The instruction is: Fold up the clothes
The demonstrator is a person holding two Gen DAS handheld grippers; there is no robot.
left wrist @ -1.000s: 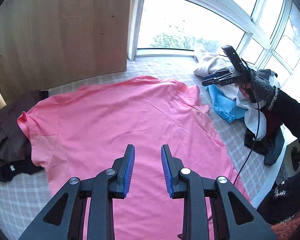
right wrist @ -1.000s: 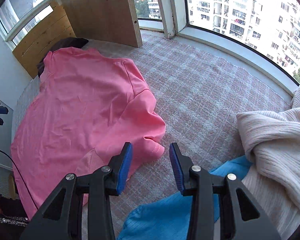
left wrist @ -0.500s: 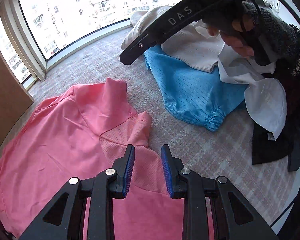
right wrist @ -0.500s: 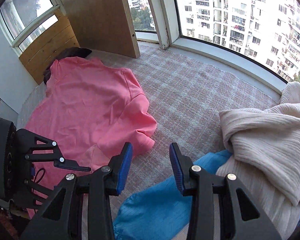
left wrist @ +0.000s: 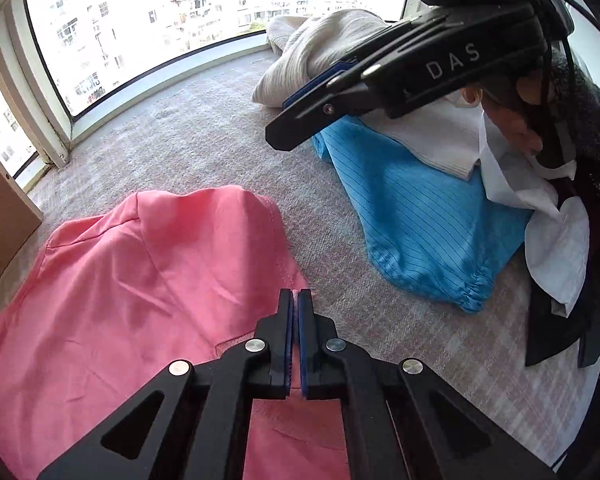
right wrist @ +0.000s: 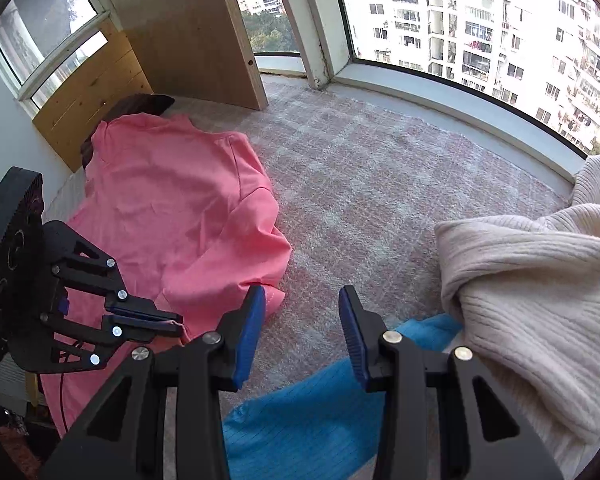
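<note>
Left tongs (left wrist: 295, 296) pinch the pink shirt's (left wrist: 132, 280) near edge; right tongs (right wrist: 302, 312) hover half-spread just beside it.

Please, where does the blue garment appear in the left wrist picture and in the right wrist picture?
Left wrist: blue garment lies at centre right, under the white clothes.
Right wrist: blue garment lies at the bottom centre, below the open right gripper.
Shared landmark: the pink shirt, left in both views.
</note>
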